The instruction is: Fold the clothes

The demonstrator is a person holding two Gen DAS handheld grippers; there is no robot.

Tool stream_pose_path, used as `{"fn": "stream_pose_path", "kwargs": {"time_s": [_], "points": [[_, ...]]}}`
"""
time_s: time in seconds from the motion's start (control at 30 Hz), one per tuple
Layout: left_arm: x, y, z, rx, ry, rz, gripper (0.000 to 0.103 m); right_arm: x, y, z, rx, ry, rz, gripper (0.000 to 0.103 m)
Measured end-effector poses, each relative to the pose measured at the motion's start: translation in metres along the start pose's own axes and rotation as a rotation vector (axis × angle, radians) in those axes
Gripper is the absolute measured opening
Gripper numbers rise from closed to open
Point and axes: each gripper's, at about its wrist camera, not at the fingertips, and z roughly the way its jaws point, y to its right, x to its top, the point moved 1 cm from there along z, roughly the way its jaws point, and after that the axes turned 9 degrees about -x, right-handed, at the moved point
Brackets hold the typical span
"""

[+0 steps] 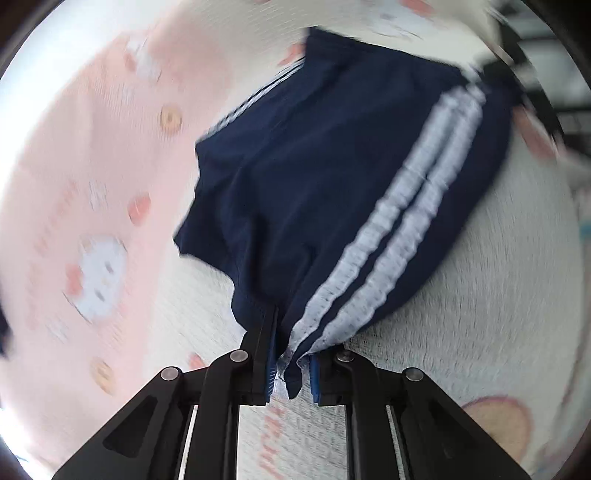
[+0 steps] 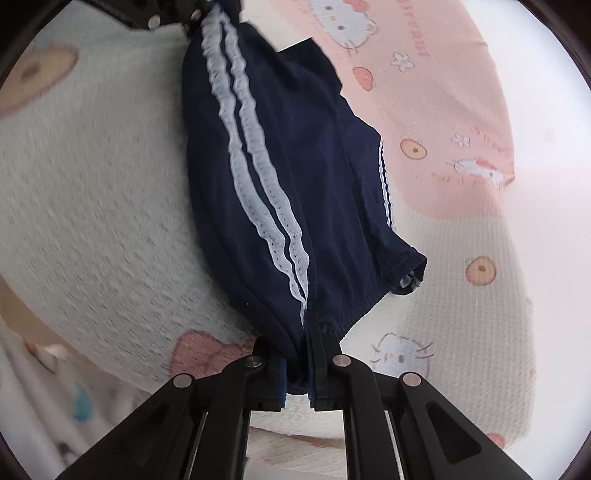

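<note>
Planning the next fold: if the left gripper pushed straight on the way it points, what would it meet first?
The navy shorts its jaws already clamp; beyond them, probably the patterned blanket, though depth is unclear.

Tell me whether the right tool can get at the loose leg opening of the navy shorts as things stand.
Probably not yet. The right tool is shut on one end of the navy shorts, and the left tool is clamped on the other end. The leg opening hangs free beside it over the blanket, but the right tool would first have to let go.

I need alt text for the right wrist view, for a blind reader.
The right gripper is shut on one end of navy shorts with white side stripes; the left gripper holds the far end above a cartoon-cat blanket.
</note>
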Motion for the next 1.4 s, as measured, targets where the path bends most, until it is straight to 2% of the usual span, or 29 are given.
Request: {"fn": "stream_pose_path", "kwargs": {"time_s": [0.17,0.27,0.33,0.43,0.53,0.67,0.9,1.03,1.23,1.4], "points": [[0.001,-0.045,0.002,-0.228,-0.019,-0.347,0.01,0.002,0.015,0.0,0.056,-0.037,0.142,0.008],[-0.003,-0.065,0.001,-0.333,-0.017,-0.479,0.008,0.002,0.026,0.0,0.081,-0.071,0.239,0.008],[-0.006,-0.073,-0.002,-0.389,-0.015,-0.523,0.007,0.0,0.035,-0.001,0.105,-0.095,0.307,0.008],[-0.006,-0.079,-0.011,-0.391,-0.008,-0.522,0.007,-0.001,0.044,-0.007,0.122,-0.112,0.368,0.008],[-0.005,-0.084,-0.019,-0.424,-0.001,-0.526,0.007,-0.001,0.046,-0.015,0.112,-0.126,0.363,0.008],[-0.011,-0.069,-0.035,-0.418,-0.008,-0.486,0.007,-0.004,0.049,-0.025,0.115,-0.135,0.372,0.008],[-0.007,-0.086,-0.034,-0.43,-0.006,-0.479,0.007,-0.007,0.052,-0.041,0.106,-0.121,0.39,0.008],[0.0,-0.096,-0.045,-0.397,0.009,-0.478,0.007,-0.007,0.055,-0.05,0.076,-0.11,0.391,0.008],[0.017,-0.099,-0.054,-0.313,0.016,-0.399,0.007,-0.008,0.067,-0.066,0.065,-0.1,0.447,0.008],[0.025,-0.103,-0.058,-0.288,0.002,-0.366,0.007,-0.015,0.074,-0.074,0.1,-0.119,0.508,0.008]]}}
